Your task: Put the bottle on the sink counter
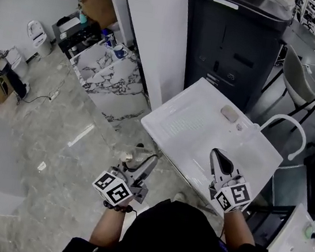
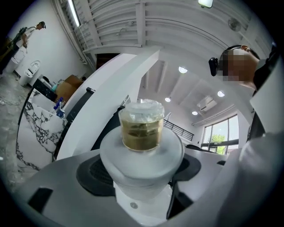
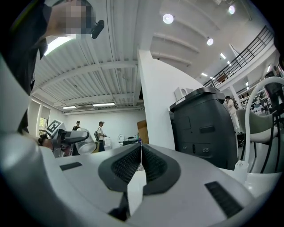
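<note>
Just short of the white sink bench (image 1: 205, 120), the left gripper (image 1: 139, 163) grips the capped bottle (image 2: 142, 128) between widely spread jaws over the floor, the placing not yet done, while the right gripper (image 3: 140, 153), closed and empty, hovers above the bench.

bright, even ceiling-lamp light throughout; both gripper views bow strongly at dark edges, and their close foregrounds blur.
</note>
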